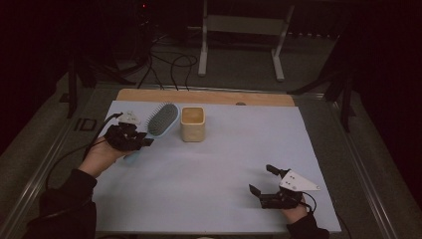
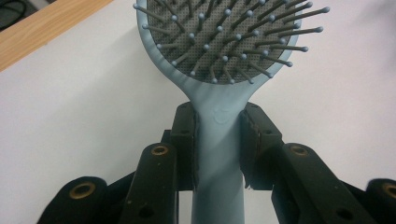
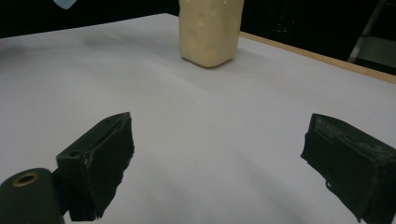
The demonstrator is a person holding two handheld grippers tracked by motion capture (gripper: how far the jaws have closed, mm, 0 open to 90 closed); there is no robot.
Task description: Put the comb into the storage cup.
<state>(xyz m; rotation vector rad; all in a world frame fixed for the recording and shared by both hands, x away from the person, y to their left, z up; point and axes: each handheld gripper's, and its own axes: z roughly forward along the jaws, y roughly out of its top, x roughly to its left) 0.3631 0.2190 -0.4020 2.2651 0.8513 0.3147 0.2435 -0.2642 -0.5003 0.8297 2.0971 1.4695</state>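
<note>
The left gripper (image 2: 218, 140) has its jaws clamped on the handle of the pale blue plastic hairbrush (image 2: 219, 70), head toward twelve o'clock, beside the cream square cup (image 1: 192, 124). The right gripper (image 3: 219, 158) rests with jaws apart.

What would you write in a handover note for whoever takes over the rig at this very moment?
Left gripper: shut on the handle of the light-blue hairbrush, bristles facing the camera, brush head close to the left of the cream square cup in the high view.
Right gripper: open, nothing between the jaws, low over the white mat at its near right, pointing toward the cup.
Done: the brush is gripped.
Left: probably standing the brush in the cup, which stands upright and looks empty; the right gripper could steady the cup. That is a guess from the layout.
</note>
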